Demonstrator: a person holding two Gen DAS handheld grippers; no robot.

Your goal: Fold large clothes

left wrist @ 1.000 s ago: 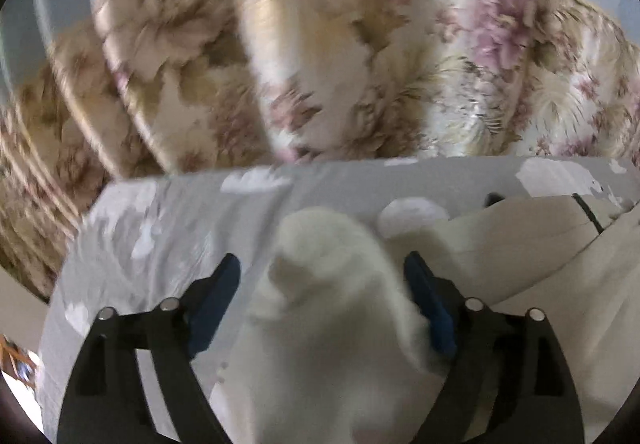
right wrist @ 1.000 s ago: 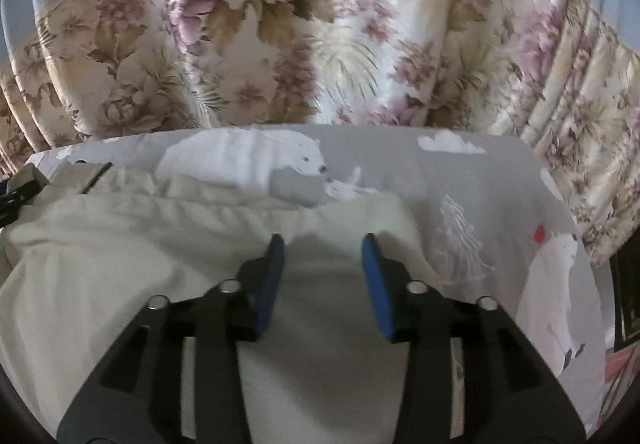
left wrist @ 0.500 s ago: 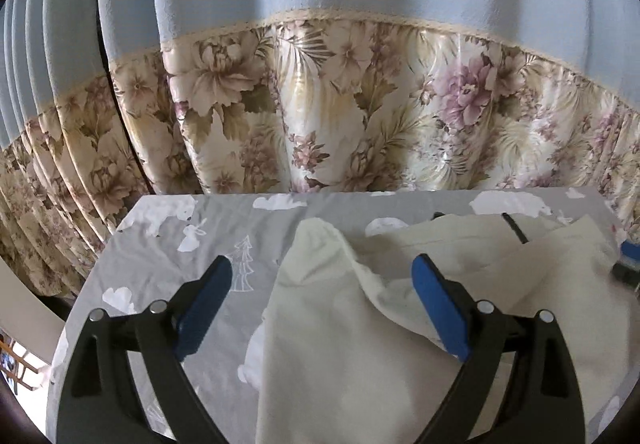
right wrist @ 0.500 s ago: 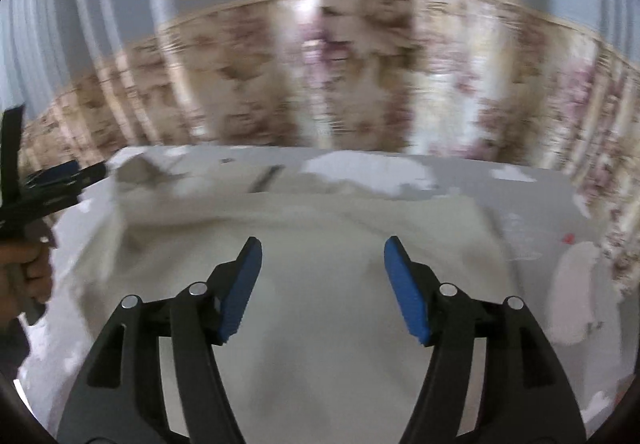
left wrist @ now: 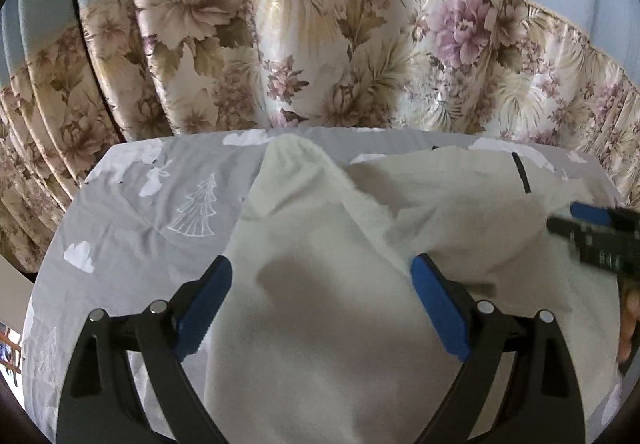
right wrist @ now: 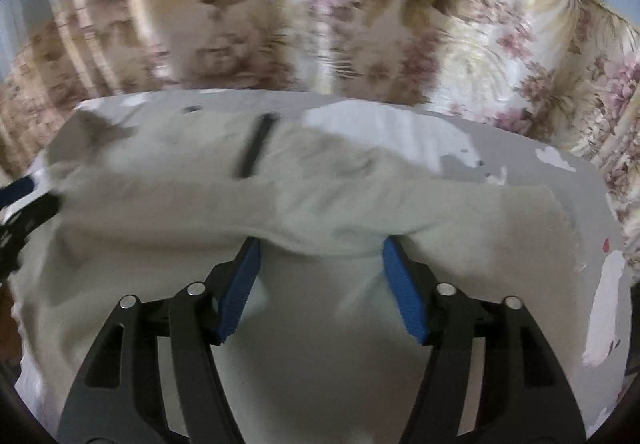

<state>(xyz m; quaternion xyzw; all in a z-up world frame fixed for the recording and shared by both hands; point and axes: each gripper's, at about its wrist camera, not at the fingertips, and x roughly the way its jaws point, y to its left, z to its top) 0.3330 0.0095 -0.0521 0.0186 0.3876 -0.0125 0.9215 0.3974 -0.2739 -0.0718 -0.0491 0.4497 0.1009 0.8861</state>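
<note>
The cream garment (left wrist: 332, 284) lies spread over a bed covered by a grey printed sheet (left wrist: 132, 212), reaching from the near side up toward the far edge, where the flowered curtain (left wrist: 320, 56) hangs close behind. In the left wrist view a wide strip of bare sheet runs along the garment's left edge; in the right wrist view (blurred) a narrower bare strip shows along its right edge, by the white bear print. A black stripe (right wrist: 254, 146) marks the cloth near the far edge. The left gripper (left wrist: 320, 300) stands wide open over the cloth, pads clear of it, holding nothing. The right gripper (right wrist: 322, 284) has just been closing a little, jaws apart with a raised fold of cloth between them; whether the pads press on it I cannot tell. No containers are in view
</note>
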